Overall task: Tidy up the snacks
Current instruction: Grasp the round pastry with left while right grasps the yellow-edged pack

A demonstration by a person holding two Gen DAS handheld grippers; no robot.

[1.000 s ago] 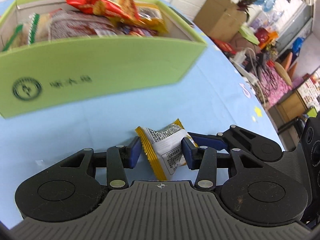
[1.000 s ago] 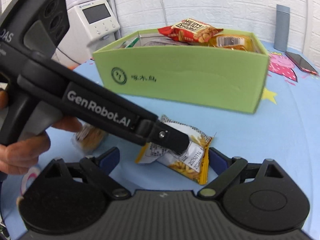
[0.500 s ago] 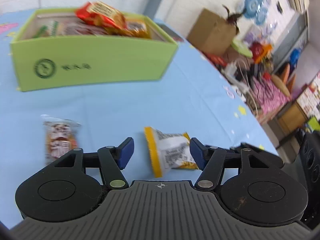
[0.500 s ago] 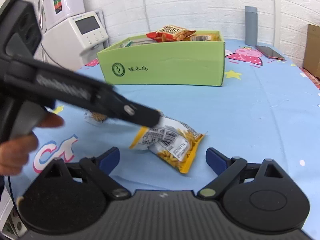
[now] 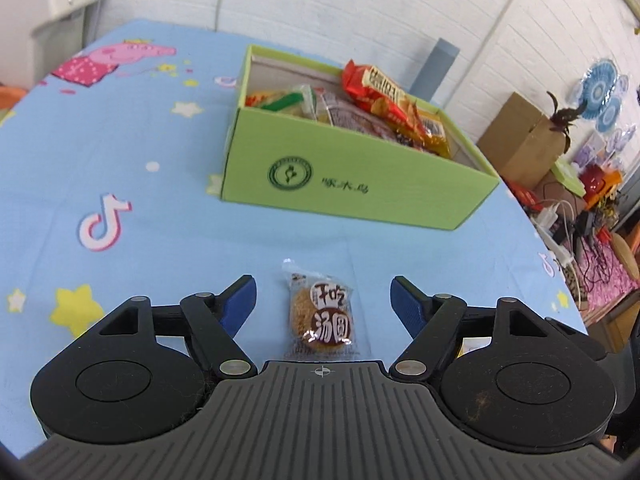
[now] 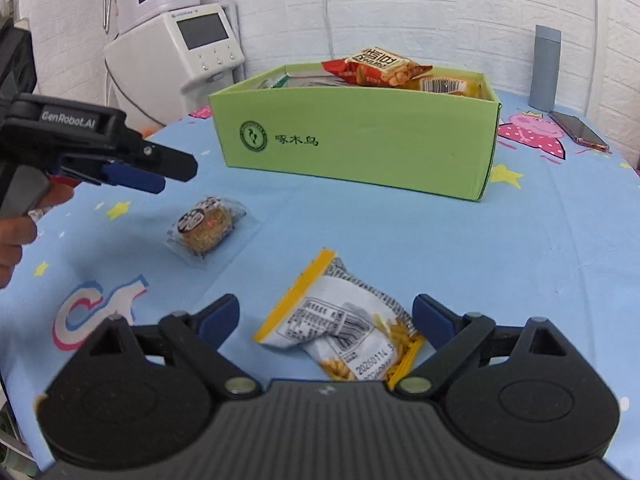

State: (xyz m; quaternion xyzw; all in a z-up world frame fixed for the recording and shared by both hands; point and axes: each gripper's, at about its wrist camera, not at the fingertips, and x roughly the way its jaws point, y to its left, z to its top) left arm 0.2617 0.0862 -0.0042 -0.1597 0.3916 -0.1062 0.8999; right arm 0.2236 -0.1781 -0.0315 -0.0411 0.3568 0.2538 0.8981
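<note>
A green box [image 5: 360, 184] holding several snack packets stands on the blue tablecloth; it also shows in the right wrist view [image 6: 360, 140]. A clear packet with a round brown snack [image 5: 322, 316] lies between the open fingers of my left gripper [image 5: 323, 300]; it also shows in the right wrist view [image 6: 206, 226]. A white and yellow snack packet [image 6: 340, 328] lies flat between the open fingers of my right gripper [image 6: 326, 320]. The left gripper [image 6: 156, 174] shows at the left of the right wrist view, above the round snack.
A grey bottle [image 6: 545, 68] and a phone [image 6: 578, 132] lie behind the box at the right. A white appliance [image 6: 176, 52] stands beyond the table's left edge. A cardboard box [image 5: 520, 140] and clutter sit off the table's right side.
My left gripper let go of the white and yellow packet, opened, and swung left over the round brown snack. The right gripper stayed open and pulled back, with the packet between its fingers.
</note>
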